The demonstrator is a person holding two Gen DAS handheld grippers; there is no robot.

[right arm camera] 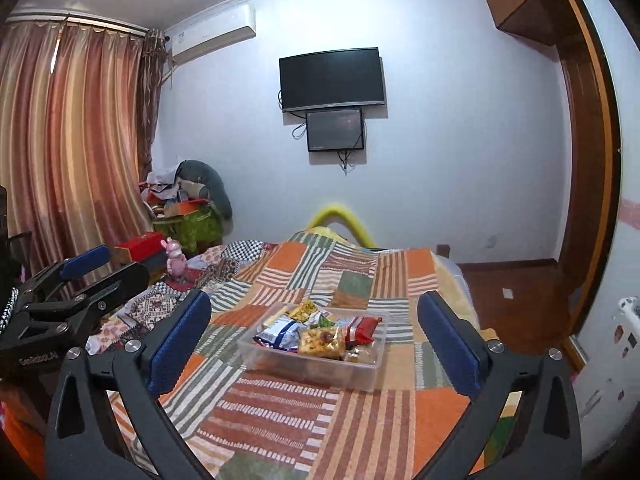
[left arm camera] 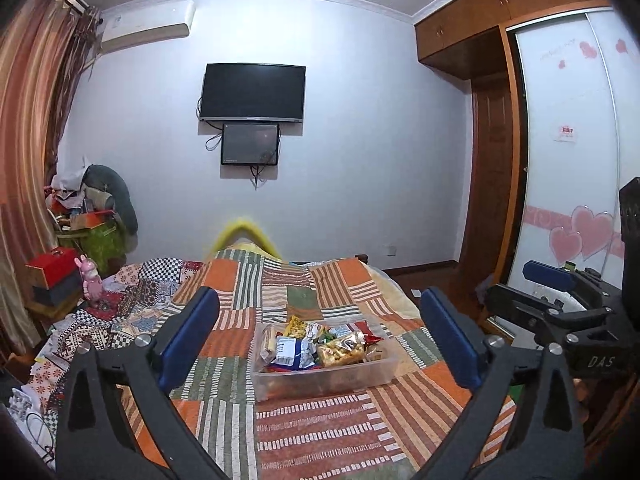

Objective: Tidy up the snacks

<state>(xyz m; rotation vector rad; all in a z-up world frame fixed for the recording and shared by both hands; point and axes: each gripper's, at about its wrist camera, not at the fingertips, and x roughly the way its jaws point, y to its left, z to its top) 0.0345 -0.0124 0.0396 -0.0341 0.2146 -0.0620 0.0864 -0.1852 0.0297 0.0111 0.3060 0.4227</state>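
Observation:
A clear plastic bin (left arm camera: 328, 378) (right arm camera: 280, 362) stands on the patchwork bedspread (left arm camera: 304, 428) (right arm camera: 288, 420), filled with several snack packets: a blue-and-white bag (left arm camera: 290, 350) (right arm camera: 278, 332), an orange-yellow mixed-snack pack (left arm camera: 346, 350) (right arm camera: 322, 342), a red packet (right arm camera: 362, 326). My left gripper (left arm camera: 320, 326) is open and empty, held above the bed short of the bin. My right gripper (right arm camera: 316, 330) is open and empty too, at much the same distance. Each gripper shows at the edge of the other's view, the right one in the left wrist view (left arm camera: 560, 292) and the left one in the right wrist view (right arm camera: 80, 280).
A pink rabbit figure (left arm camera: 91, 280) (right arm camera: 176, 260), a red box (left arm camera: 50, 268) and piled clutter (left arm camera: 92, 216) lie left of the bed by the curtains (right arm camera: 68, 152). A wardrobe (left arm camera: 572, 152) stands right. A TV (left arm camera: 252, 94) hangs on the far wall.

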